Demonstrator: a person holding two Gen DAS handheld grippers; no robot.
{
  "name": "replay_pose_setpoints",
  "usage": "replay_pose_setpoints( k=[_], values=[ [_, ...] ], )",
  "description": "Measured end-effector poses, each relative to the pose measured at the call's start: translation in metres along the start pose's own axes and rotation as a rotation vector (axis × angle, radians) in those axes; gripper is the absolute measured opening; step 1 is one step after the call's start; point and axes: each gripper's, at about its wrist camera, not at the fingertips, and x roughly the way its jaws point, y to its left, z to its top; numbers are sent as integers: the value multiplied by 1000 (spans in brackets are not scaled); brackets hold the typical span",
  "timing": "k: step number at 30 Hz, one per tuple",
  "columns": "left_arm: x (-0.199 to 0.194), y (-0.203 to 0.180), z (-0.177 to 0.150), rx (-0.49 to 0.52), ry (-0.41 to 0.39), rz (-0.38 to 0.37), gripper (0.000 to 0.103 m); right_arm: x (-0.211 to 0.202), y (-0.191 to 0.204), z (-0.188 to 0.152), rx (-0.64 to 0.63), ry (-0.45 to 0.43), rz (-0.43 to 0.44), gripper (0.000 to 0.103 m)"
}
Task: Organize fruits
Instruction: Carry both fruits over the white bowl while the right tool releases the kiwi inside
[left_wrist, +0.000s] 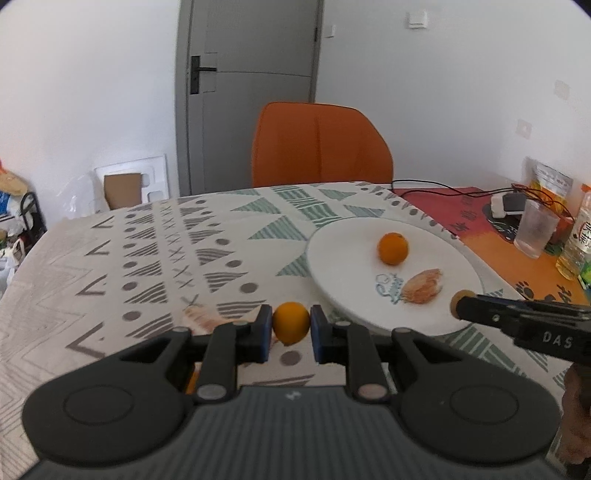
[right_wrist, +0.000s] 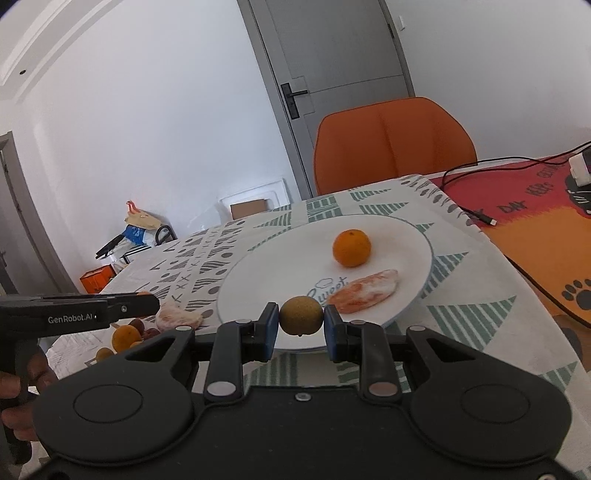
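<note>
Each tool grips a fruit, the left tool a small orange, the right tool a brownish round fruit, apparently bound for the white plate on the worktop.

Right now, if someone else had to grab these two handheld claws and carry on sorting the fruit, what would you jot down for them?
Left gripper: shut on a small orange fruit, over the tablecloth beside the plate.
Right gripper: shut on a brownish round fruit, at the plate's near rim.
Plate: already holds one orange and a peeled segment.
Left to do: set both held fruits down on the plate, then fetch another peeled segment and the small fruits on the tablecloth.
</note>
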Motion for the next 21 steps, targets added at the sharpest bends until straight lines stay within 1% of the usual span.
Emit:
replay_pose_setpoints(
  k=[6, 8, 11, 16, 21],
  values=[
    [11, -21, 7, 31, 0, -21, 20, -3, -9, 2, 6, -11, 14, 26],
    [16, -29, 9, 42, -1, -27, 20, -3, -10, 3, 4, -4, 19, 30],
    [19, -37, 12, 52, -4, -38, 20, -8, -14, 3, 4, -22, 18, 30],
    [27, -48, 17, 65, -5, -55, 20, -16, -25, 3, 28, -29, 11, 30],
    [32, -56, 22, 74, -16, -75, 20, -23, -28, 4, 34, -37, 5, 30]
  ],
)
